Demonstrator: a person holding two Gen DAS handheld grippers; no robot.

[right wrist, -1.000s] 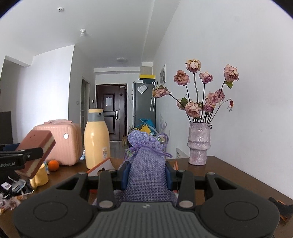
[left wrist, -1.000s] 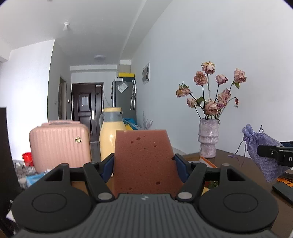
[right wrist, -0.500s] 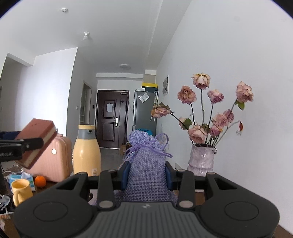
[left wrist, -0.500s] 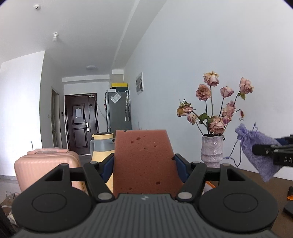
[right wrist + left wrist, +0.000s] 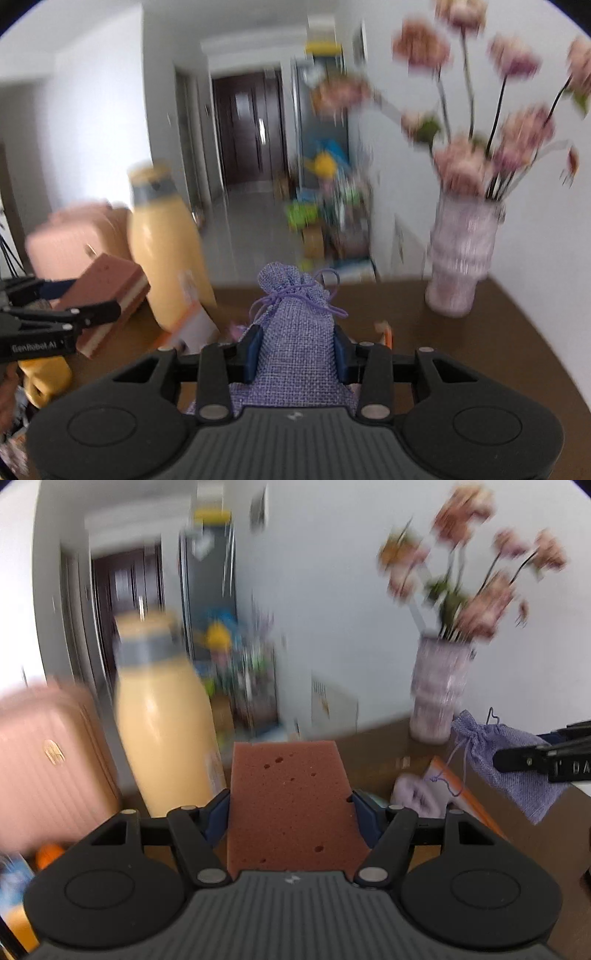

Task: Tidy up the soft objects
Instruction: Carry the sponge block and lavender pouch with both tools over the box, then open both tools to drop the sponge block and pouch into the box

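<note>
My left gripper (image 5: 291,805) is shut on a reddish-brown sponge (image 5: 291,797), held above the brown table. It also shows at the left of the right wrist view (image 5: 110,291). My right gripper (image 5: 295,347) is shut on a purple drawstring pouch (image 5: 295,332). The pouch also shows at the right of the left wrist view (image 5: 517,768), held by the right gripper's fingers (image 5: 546,757). Both views are blurred by motion.
A yellow bottle (image 5: 162,716) and a pink suitcase (image 5: 44,760) stand at the left. A vase of dried roses (image 5: 461,254) stands on the brown table (image 5: 480,332) by the wall. An orange-edged box (image 5: 454,794) with a pale purple item lies ahead. A yellow mug (image 5: 44,376) sits low left.
Both grippers have tipped downward, so the table and the things on it have come into view. Each still holds its object. The views have become blurred.
</note>
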